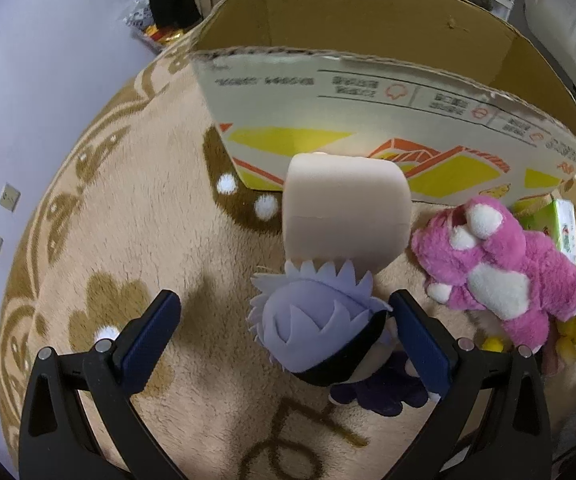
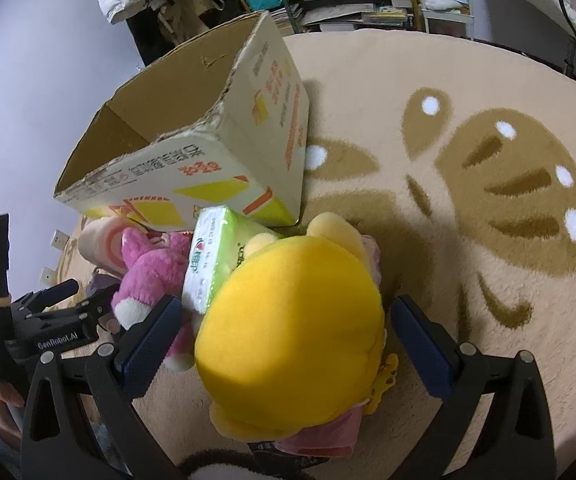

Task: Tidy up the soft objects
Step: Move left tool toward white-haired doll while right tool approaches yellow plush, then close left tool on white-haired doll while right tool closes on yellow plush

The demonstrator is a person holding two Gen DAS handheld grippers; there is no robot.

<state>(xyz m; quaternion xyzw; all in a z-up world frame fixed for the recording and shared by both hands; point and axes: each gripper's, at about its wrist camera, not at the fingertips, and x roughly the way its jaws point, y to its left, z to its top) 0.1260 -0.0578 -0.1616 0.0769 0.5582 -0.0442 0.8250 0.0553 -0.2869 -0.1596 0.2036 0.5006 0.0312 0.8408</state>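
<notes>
Your cardboard box (image 1: 367, 32) shows no toys inside; both tools, left tool (image 1: 284, 332) and right tool (image 2: 284, 332), gape wide, gripping nothing; every plush remains on the rug (image 1: 128, 240).

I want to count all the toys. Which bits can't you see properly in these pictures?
- Cardboard box floor: both views, hidden behind its near wall.
- Yellow plush face: right wrist view shows only its back.
- Pale-haired doll face: left wrist view, turned away.
- Box print: left wrist view, blurred.
- Pink bear: partly cut off behind the tissue pack.
</notes>
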